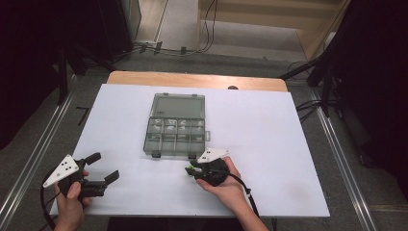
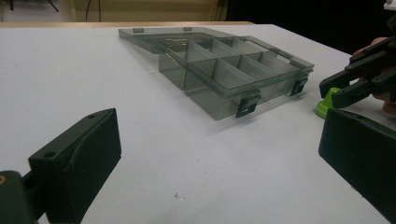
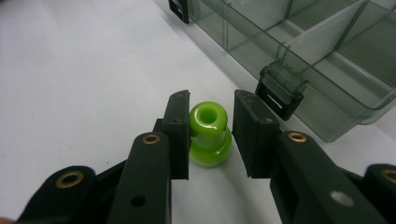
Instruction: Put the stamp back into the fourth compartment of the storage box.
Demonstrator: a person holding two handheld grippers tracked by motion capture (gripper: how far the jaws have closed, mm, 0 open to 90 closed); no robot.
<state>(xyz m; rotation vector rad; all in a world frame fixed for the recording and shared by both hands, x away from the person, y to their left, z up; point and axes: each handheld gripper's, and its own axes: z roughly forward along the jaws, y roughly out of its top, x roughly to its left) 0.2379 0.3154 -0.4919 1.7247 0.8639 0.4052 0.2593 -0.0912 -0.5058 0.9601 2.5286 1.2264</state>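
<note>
A clear grey box [image 1: 176, 126] lies open near the middle of the white desk [image 1: 269, 144], its lid [image 1: 179, 105] folded flat on the far side and its divided tray toward the person. Black latches [image 2: 247, 103] hang on the tray's near wall.

The right hand-held gripper [image 1: 191, 170] sits just in front of the box's near right corner, held in the person's right hand [image 1: 226, 183], with its grey plate [image 1: 212, 154] on top. In the right gripper view its jaws stand on either side of a small green plug [image 3: 209, 134] — a glossy piece with a hole in its top and a wider base, upright on the desk. The left jaw touches or nearly touches the plug; a narrow gap shows at the right jaw, so the gripper [image 3: 211, 135] is released, not yet clamped on it. The plug stands just beside the box, outside it, near a latch [image 3: 280, 93].

The left hand-held gripper [image 1: 103, 168] rests low at the desk's near left corner in the left hand [image 1: 72, 202], well apart from the box — jaws spread wide, nothing between them. In its own view the jaws [image 2: 215, 158] frame the box [image 2: 224, 70], with the plug [image 2: 327, 103] at the far right under the other gripper [image 2: 334, 92].
</note>
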